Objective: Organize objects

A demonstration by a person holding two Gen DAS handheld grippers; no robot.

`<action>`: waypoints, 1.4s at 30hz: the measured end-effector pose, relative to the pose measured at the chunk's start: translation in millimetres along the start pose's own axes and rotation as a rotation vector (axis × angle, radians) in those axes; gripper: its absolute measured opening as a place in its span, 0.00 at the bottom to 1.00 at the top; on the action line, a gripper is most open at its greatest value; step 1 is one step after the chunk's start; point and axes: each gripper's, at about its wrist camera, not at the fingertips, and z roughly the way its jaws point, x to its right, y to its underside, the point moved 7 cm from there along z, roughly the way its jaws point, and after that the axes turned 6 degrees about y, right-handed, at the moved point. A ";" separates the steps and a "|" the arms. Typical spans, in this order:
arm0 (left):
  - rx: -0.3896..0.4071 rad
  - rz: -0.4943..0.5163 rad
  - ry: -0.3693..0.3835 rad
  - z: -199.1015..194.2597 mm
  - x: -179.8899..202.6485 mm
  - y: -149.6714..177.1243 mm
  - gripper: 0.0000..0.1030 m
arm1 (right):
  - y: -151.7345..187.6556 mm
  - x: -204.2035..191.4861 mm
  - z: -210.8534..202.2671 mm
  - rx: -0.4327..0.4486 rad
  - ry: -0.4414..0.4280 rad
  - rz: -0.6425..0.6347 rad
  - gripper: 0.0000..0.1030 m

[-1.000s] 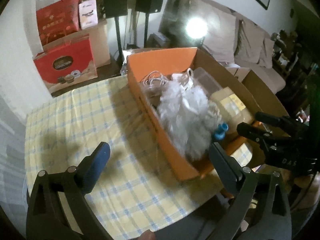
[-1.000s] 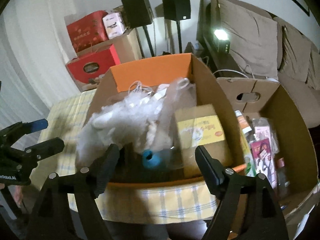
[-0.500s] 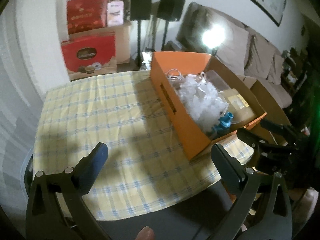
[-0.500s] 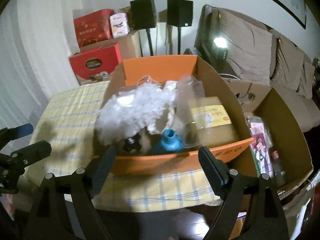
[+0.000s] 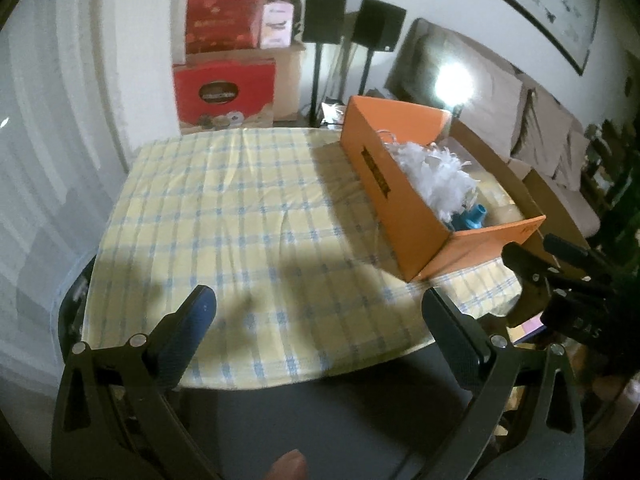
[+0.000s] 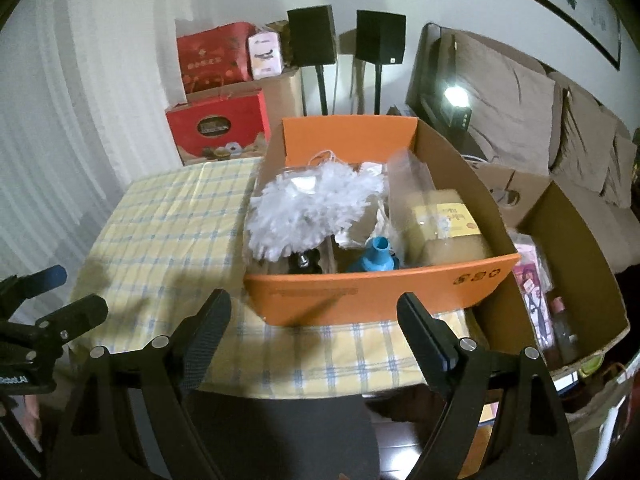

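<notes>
Orange box on the table just beyond both grippers' empty, wide-apart fingers.

I am seeing very little that reads clearly. On the orange box, the near wall is carrying dark print at its right end that looks like "580", though I cannot be sure; a longer printed line on that wall is too blurred. The left gripper body is showing the white letters "RobotLAI" or similar, cut off at the edge. The right gripper body is showing faint letters "DAS". Print on the red gift boxes and the yellow label is staying illegible.
</notes>
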 end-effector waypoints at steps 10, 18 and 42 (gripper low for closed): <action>0.028 -0.009 -0.027 -18.4 -0.5 19.0 1.00 | 15.0 0.5 -25.1 0.041 0.000 0.022 0.84; 0.031 -0.029 0.017 -23.4 3.0 24.3 1.00 | 17.6 2.8 -38.8 0.070 0.018 0.024 0.85; 0.058 -0.012 -0.019 -29.2 8.5 17.8 1.00 | 20.3 2.0 -34.4 0.061 0.013 0.031 0.85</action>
